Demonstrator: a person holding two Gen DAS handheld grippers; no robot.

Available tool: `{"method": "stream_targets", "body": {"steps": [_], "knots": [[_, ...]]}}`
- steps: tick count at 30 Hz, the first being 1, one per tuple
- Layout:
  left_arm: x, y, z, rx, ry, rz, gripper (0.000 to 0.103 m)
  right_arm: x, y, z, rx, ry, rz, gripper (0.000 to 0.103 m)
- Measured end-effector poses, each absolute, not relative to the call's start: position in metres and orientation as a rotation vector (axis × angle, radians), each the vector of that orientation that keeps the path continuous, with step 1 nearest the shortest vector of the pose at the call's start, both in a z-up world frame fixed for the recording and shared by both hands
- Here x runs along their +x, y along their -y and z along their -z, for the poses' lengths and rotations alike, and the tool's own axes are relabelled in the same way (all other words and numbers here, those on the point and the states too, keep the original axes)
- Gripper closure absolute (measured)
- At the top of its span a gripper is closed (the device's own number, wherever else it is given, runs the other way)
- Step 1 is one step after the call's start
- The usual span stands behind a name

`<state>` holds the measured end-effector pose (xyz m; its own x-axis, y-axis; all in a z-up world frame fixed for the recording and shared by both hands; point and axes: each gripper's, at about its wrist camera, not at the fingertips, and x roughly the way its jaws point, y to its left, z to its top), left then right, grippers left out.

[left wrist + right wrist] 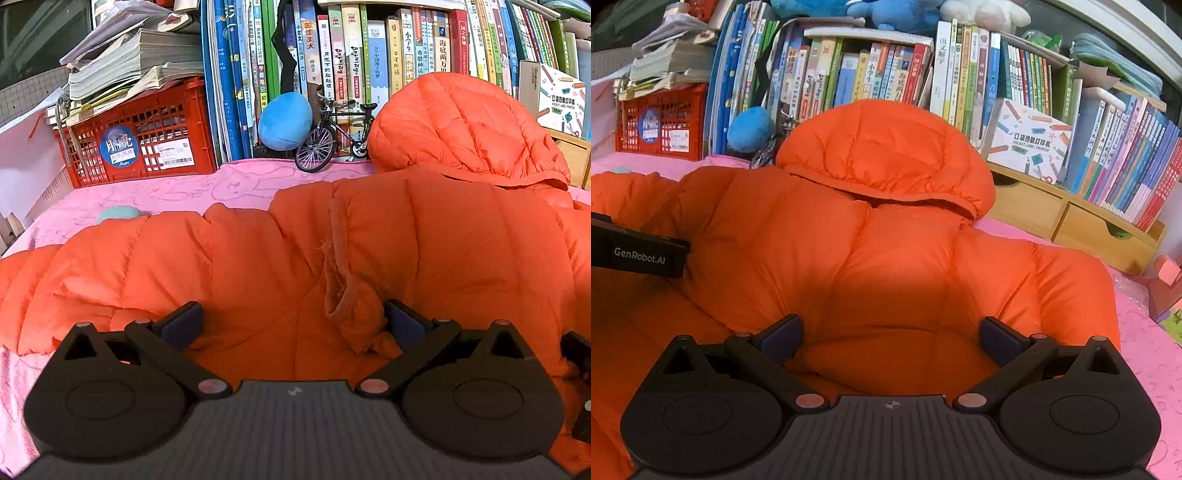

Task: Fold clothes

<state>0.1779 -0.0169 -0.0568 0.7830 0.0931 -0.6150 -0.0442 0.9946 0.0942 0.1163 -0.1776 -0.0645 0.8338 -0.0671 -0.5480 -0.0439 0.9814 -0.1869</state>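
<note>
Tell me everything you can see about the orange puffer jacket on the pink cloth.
The orange puffer jacket is a quilted, slightly shiny hooded coat, lying spread out back-side up on the pink cloth. Its hood stands puffed up against the row of books. One sleeve stretches out to the side, and a frayed cuff lies folded onto the body. Both claws are open over it, gripping nothing.

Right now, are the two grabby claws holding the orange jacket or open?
Left gripper: open over the orange jacket, holding nothing.
Right gripper: wide open over the jacket, holding nothing.
</note>
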Motion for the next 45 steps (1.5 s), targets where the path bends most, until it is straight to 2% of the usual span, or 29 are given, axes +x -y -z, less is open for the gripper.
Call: {"method": "stream_targets", "body": {"steps": [7, 11, 15, 19, 23, 27, 31, 36, 38, 45], "knots": [[0.178, 0.016, 0.057, 0.070, -0.670, -0.074, 0.000, 0.119, 0.177, 0.059, -0.192, -0.595, -0.003, 0.000], [0.179, 0.016, 0.057, 0.066, -0.672, -0.075, 0.000, 0.098, 0.160, 0.044, -0.258, -0.429, -0.106, 0.000], [0.180, 0.016, 0.057, 0.065, -0.674, -0.077, 0.000, 0.106, 0.139, 0.043, -0.358, -0.452, -0.143, 0.000], [0.180, 0.016, 0.057, 0.061, -0.674, -0.076, 0.000, 0.120, 0.169, 0.050, -0.236, -0.529, -0.117, 0.000], [0.175, 0.007, 0.047, 0.008, -0.627, -0.086, 0.000, 0.134, 0.237, 0.040, 0.231, -0.534, -0.126, 0.000], [0.174, -0.002, 0.010, -0.128, -0.522, -0.033, 0.000, 0.156, 0.255, 0.034, 0.374, -0.520, -0.120, 0.000], [0.205, 0.029, 0.009, 0.003, -0.524, -0.091, 0.000, 0.182, 0.235, 0.040, 0.286, -0.556, -0.082, 0.002], [0.230, 0.054, 0.062, 0.204, -0.605, -0.156, 0.000, 0.189, 0.195, 0.059, 0.027, -0.592, -0.084, 0.003], [0.232, 0.052, 0.062, 0.200, -0.614, -0.155, 0.000, 0.190, 0.193, 0.062, -0.012, -0.607, -0.081, 0.003], [0.234, 0.048, 0.063, 0.178, -0.629, -0.140, 0.000, 0.182, 0.276, 0.065, -0.082, -0.624, 0.186, 0.002]]}}
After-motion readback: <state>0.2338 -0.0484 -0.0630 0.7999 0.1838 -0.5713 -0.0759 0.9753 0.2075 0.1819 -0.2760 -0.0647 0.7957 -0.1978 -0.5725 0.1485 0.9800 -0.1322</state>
